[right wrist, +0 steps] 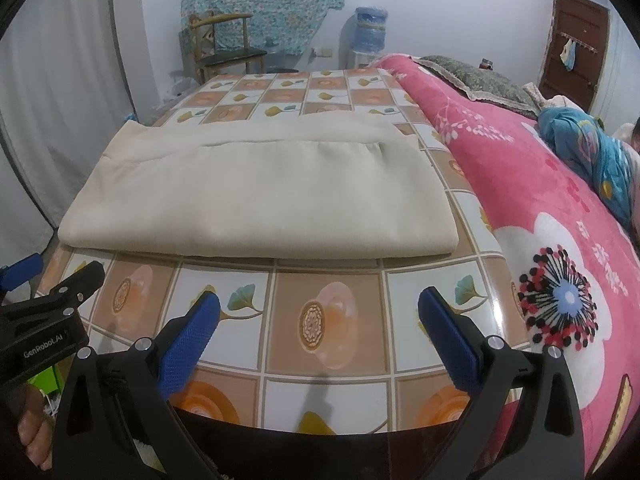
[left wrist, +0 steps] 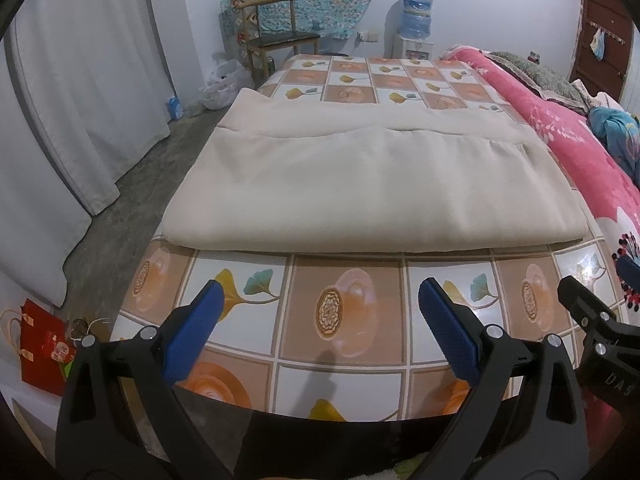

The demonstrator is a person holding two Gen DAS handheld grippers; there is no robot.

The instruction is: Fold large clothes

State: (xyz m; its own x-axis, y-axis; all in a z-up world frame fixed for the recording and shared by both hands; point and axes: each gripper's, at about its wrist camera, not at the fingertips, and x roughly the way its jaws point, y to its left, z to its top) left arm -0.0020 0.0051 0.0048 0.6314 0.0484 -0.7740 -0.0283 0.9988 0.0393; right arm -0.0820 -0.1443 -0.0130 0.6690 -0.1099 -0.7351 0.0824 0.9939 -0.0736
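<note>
Left wrist view shows the left tongs (left wrist: pixel 318 318) spread wide with nothing between the blue pads (left wrist: pixel 192 332), held above the near edge of the tabletop (left wrist: pixel 344 320), which wears a tiled floral oilcloth. Beyond them the beige cloth (left wrist: pixel 360 184) lies folded into a broad, flat rectangle across the middle of the tabletop (an upper layer stops short of the far edge, so a strip of the lower layer shows). Right wrist view gives the right tongs (right wrist: pixel 320 316) equally spread and empty, also clear of the cloth. A pink flowered blanket (right wrist: pixel 532 208) runs along the right side of the tabletop, and a wooden chair (left wrist: pixel 276 30) stands against the far wall.
</note>
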